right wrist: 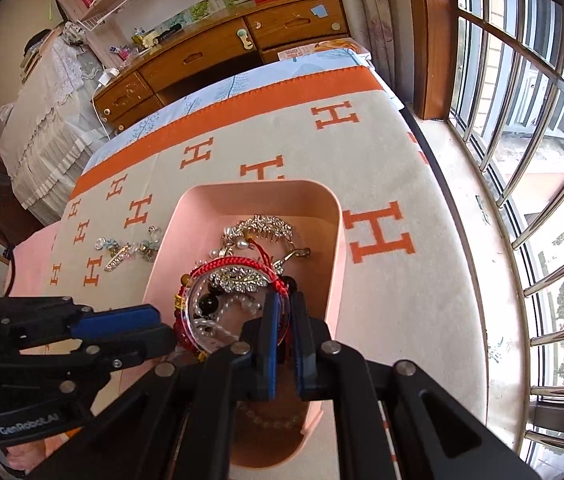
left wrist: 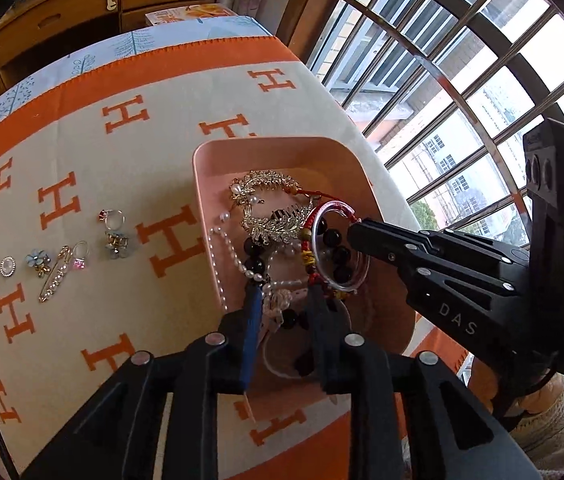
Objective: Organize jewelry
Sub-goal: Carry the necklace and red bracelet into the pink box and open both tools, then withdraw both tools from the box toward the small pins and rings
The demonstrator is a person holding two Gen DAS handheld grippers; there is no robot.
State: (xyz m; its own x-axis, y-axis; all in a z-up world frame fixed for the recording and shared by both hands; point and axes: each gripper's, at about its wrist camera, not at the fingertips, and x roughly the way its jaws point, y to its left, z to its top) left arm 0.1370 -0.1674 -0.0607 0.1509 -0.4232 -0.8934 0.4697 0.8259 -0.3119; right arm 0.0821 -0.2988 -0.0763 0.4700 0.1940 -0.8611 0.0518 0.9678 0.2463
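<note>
A pink tray [left wrist: 282, 152] [right wrist: 258, 196] holds tangled jewelry: a rhinestone hair comb [left wrist: 270, 184], a pearl strand [left wrist: 228, 248], black beads [left wrist: 339, 256], a clear bangle [left wrist: 321, 248] [right wrist: 196, 322] and a red cord bracelet [right wrist: 234, 264]. My right gripper [right wrist: 285, 300] [left wrist: 355, 226] is shut on the clear bangle and red cord, lifted above the tray. My left gripper [left wrist: 283, 294] [right wrist: 166, 326] is part open over the tray's near end, its fingertips among the pearls and beads.
Small pieces lie in a row on the orange H-pattern cloth [left wrist: 82, 148] left of the tray: a ring [left wrist: 113, 218], a flower brooch [left wrist: 38, 260], a round stud [left wrist: 7, 267], a pearl pin [left wrist: 54, 280]. Barred window [left wrist: 461, 60] on the right; wooden drawers [right wrist: 242, 40] behind.
</note>
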